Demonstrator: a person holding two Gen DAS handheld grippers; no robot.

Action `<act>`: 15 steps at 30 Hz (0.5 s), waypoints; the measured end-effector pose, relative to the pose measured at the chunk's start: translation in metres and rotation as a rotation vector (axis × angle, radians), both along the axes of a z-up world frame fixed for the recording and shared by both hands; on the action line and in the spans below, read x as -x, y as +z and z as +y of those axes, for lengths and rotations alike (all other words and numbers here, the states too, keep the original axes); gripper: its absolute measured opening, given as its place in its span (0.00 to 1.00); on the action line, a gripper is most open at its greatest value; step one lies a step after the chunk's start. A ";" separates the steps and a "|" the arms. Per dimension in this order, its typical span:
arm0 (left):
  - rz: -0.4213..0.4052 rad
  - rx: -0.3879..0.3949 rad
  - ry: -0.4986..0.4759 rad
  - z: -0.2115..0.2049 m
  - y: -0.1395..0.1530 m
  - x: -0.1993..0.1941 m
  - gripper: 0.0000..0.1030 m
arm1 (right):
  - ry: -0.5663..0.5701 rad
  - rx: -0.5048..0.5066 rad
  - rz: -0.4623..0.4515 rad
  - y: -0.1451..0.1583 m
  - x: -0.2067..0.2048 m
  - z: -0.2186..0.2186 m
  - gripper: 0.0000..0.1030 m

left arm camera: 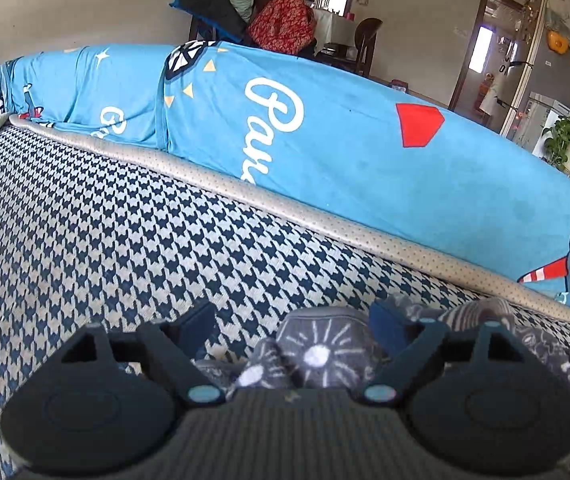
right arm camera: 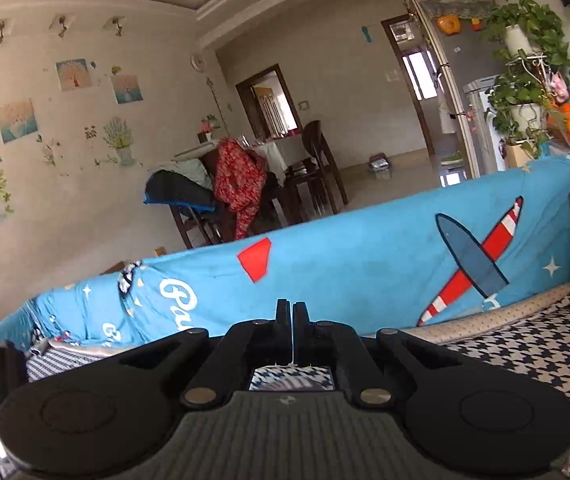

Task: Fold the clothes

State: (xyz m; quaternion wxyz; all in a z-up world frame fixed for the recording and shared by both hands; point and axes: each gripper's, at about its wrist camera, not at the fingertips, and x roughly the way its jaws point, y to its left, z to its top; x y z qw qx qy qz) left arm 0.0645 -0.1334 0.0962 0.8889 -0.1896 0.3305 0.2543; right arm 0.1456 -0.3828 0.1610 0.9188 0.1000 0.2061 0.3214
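Spreading my left gripper [left arm camera: 291, 332] wide over the grey patterned garment [left arm camera: 317, 354], bunched on the houndstooth sofa seat [left arm camera: 125, 232]; my right gripper [right arm camera: 292, 330] is clenched, gripping nothing visible.

Probably a home: sofa [right arm camera: 365, 280], dining chair [right arm camera: 321, 160], houseplants [right arm camera: 525, 52].

Houndstooth seat [left arm camera: 125, 220] open ahead and left of left gripper [left arm camera: 293, 328] — blue-covered backrest [left arm camera: 345, 152] walls the far edge; grey garment [left arm camera: 321, 356] bunched between its fingers.
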 end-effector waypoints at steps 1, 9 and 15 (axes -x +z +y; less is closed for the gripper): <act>0.013 0.020 -0.023 0.002 -0.003 0.001 0.90 | -0.017 0.033 0.015 -0.006 -0.005 -0.003 0.03; 0.062 0.120 -0.166 0.007 -0.023 0.010 1.00 | -0.115 0.293 0.103 -0.060 -0.039 -0.013 0.45; 0.114 0.182 -0.259 0.004 -0.041 0.005 1.00 | -0.119 0.357 0.131 -0.083 -0.055 -0.016 0.74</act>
